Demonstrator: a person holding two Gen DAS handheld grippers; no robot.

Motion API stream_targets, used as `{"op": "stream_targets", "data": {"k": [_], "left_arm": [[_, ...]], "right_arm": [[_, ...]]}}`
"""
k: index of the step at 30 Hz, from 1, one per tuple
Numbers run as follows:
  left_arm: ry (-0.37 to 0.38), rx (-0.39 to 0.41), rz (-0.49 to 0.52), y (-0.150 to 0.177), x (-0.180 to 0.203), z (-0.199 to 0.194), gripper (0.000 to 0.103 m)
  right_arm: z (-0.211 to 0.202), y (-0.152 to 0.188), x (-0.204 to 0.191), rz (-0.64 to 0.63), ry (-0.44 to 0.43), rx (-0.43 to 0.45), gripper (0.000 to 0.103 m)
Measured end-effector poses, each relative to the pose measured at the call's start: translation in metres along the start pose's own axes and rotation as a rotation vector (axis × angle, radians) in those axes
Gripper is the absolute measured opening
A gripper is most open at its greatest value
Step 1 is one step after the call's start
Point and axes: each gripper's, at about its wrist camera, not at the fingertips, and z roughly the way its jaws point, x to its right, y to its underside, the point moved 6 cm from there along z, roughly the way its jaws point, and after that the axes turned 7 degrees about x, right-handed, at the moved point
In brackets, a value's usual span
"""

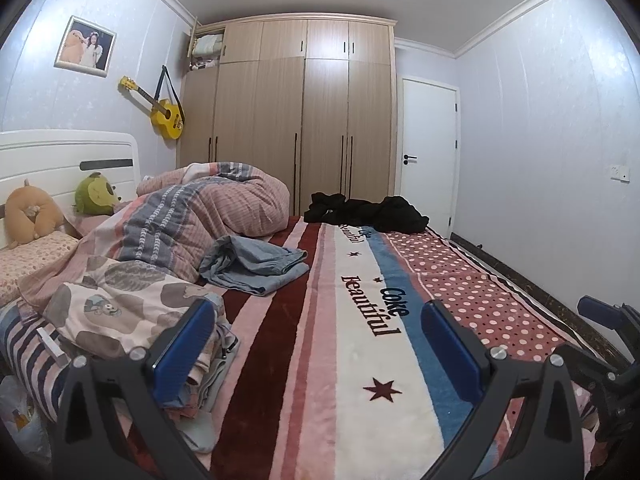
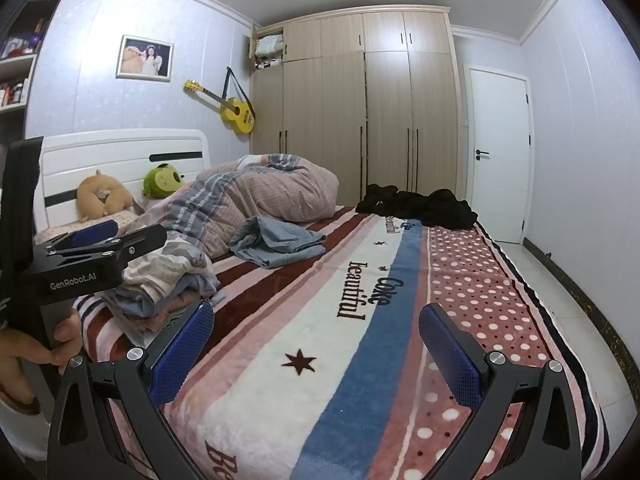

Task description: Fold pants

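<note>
L wrist view: left gripper (image 1: 320, 354), black frame w/ blue pads, jaws spread wide, nothing between them, above the striped plush blanket (image 1: 344, 360) (pink/maroon/white/blue, polka-dot panel on right). Crumpled black pants (image 1: 366, 208) lie at far end of bed, near the tall wooden wardrobe (image 1: 304, 112). Light-blue denim garment (image 1: 256, 266), loosely bunched, mid-bed left, just beside the pink-and-grey striped quilt heap (image 1: 208, 212). Stack of folded patterned clothes (image 1: 120, 312) near left. Part of right gripper (image 1: 608, 320) at right edge.

R wrist view: right gripper (image 2: 316, 350), same build, jaws wide apart, empty, over blanket (image 2: 280, 400). Black pants (image 2: 420, 204) far, untouched, well apart from both tools. Left gripper (image 2: 100, 236) seen side-on at left, held by a hand (image 2: 36, 348). Denim garment (image 2: 276, 242) mid-left; clothes stack (image 2: 168, 280) near left. Yellow guitar (image 2: 236, 114) on wall; white door (image 2: 500, 152) far right.
</note>
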Motion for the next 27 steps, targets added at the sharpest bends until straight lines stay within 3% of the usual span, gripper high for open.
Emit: {"op": "stream_targets", "data": {"k": [27], "left_arm": [[-0.087, 0.007, 0.014, 0.005, -0.012, -0.004, 0.102]], "right_arm": [[0.005, 0.003, -0.007, 0.010, -0.021, -0.008, 0.102]]}}
